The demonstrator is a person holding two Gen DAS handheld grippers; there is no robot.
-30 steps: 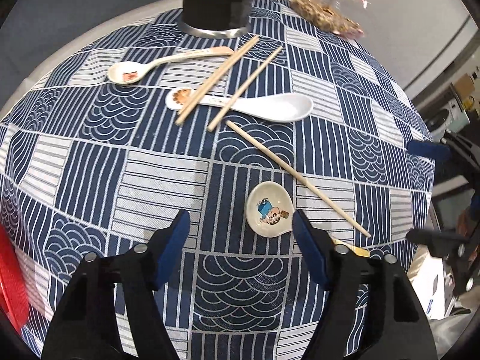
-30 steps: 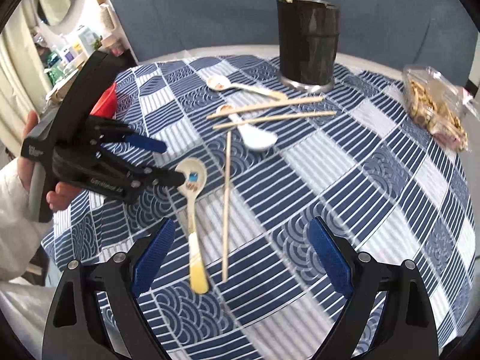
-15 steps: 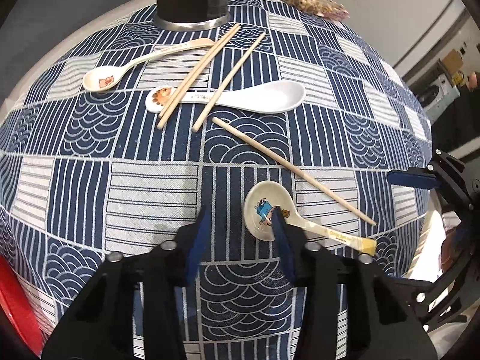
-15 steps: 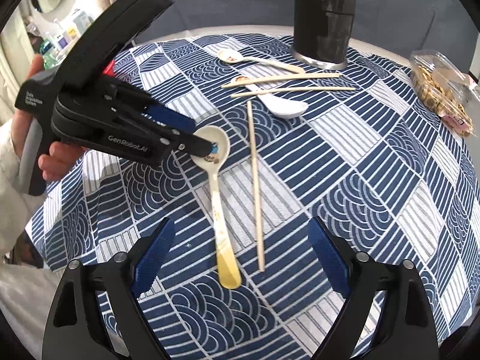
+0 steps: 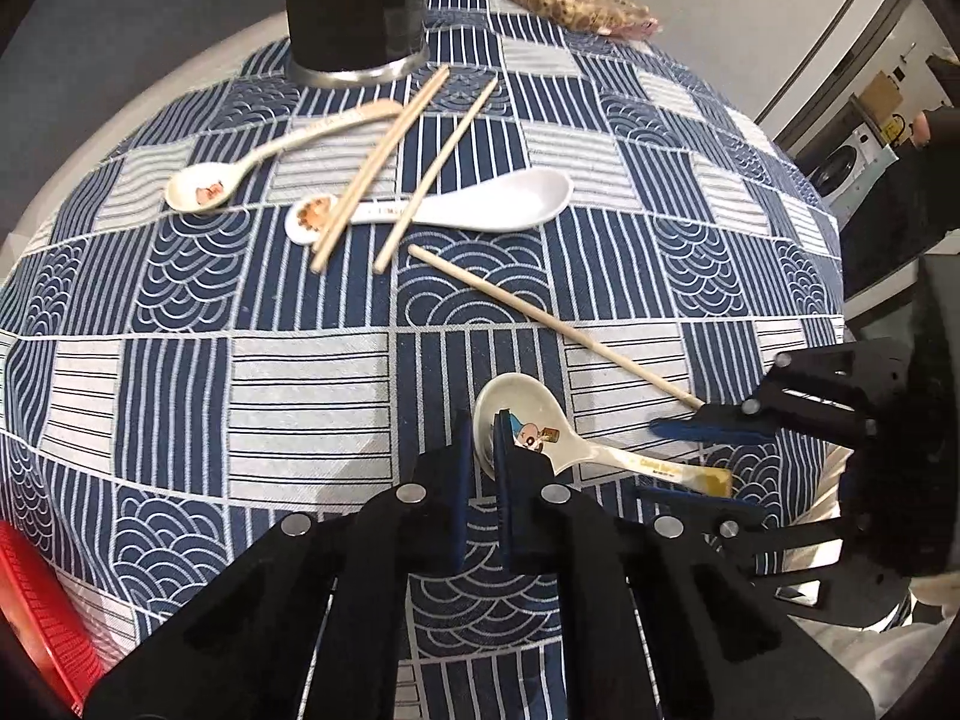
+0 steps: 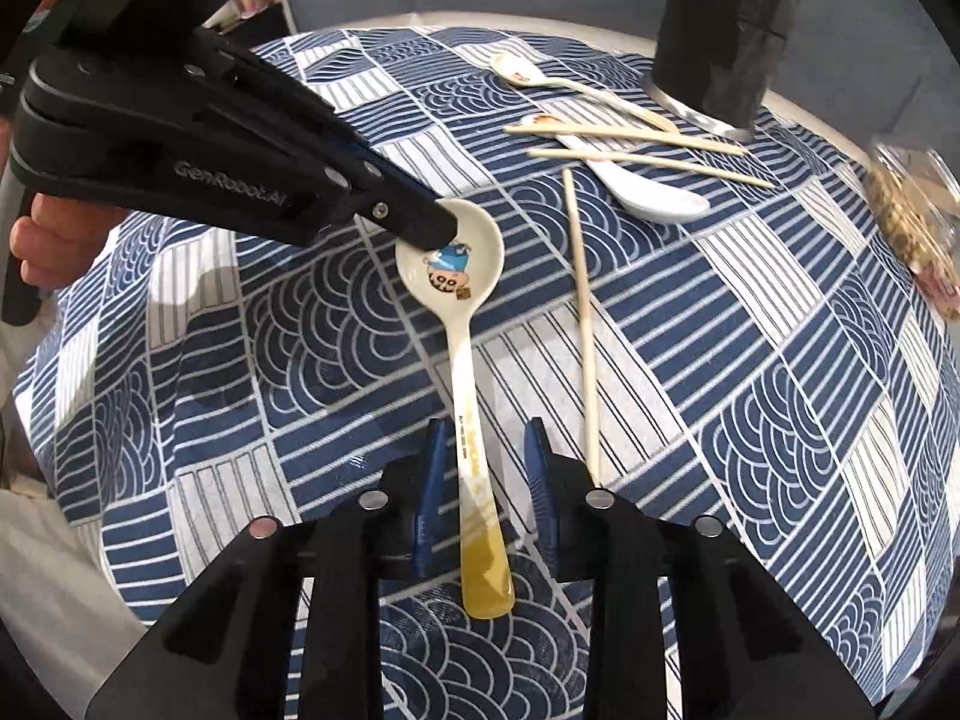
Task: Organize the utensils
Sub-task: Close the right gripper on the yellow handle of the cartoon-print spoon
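Note:
A cream spoon (image 5: 528, 414) with a cartoon print and a yellow handle end lies on the blue patterned tablecloth (image 5: 240, 372). My left gripper (image 5: 482, 438) is shut on the near rim of its bowl. From the right wrist view the same spoon (image 6: 462, 264) runs toward me, with the left gripper (image 6: 435, 225) pinching the bowl's edge. My right gripper (image 6: 487, 444) straddles the handle and its jaws are closing. A gap shows on each side, so the pads (image 6: 435, 468) do not press on it. A black holder cup (image 5: 360, 6) stands at the far edge.
A loose chopstick (image 6: 582, 312) lies just right of the spoon, close to my right finger. Farther off, two chopsticks (image 5: 384, 162) cross a white spoon (image 5: 498, 207) beside another cartoon spoon (image 5: 264, 159). A snack bag (image 5: 576, 0) sits far right. Something red (image 5: 30, 600) is at the near left.
My left gripper's jaws have closed on the spoon bowl's rim. The right gripper has come down over the handle, and its jaws have narrowed from wide apart to close around it.

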